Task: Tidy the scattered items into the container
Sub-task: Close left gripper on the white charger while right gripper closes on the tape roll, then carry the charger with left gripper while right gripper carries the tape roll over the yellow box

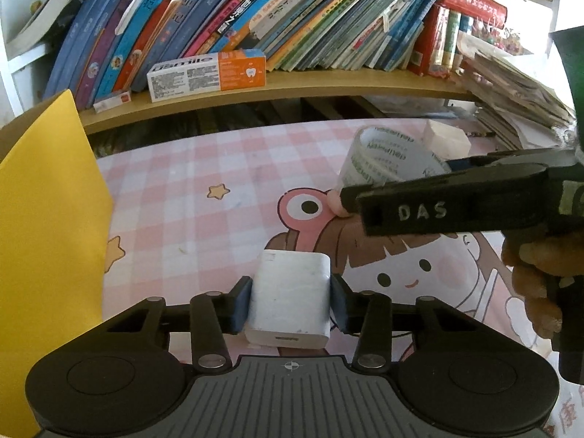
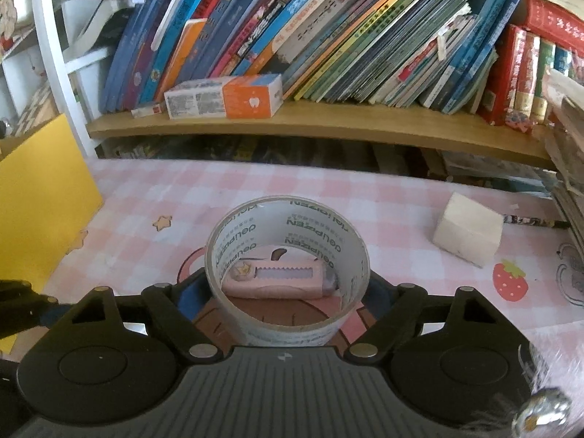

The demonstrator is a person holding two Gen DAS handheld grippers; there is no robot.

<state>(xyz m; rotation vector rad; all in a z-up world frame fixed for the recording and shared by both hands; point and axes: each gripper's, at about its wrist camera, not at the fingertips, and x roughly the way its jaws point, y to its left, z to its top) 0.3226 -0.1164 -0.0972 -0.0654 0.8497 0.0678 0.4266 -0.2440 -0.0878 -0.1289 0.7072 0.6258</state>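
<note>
A white charger block (image 1: 290,292) lies on the pink checked tablecloth (image 1: 204,182), and my left gripper (image 1: 290,303) is shut on it, a pad against each side. My right gripper (image 2: 286,292) is shut on a clear tape roll (image 2: 288,226) that stands on its edge on the cloth. Through the ring I see a pink utility knife (image 2: 277,279) lying flat on the table. In the left wrist view the tape roll (image 1: 383,157) shows behind one of the right gripper's fingers (image 1: 438,208). A yellow container wall (image 1: 43,219) rises at the left, and the right wrist view shows it too (image 2: 36,200).
A white cube-shaped block (image 2: 467,233) sits on the cloth to the right, with a pencil (image 2: 529,222) behind it. A wooden shelf (image 2: 328,120) of books with a toothpaste box (image 2: 226,100) runs along the back. Paper stacks (image 1: 518,87) crowd the right edge.
</note>
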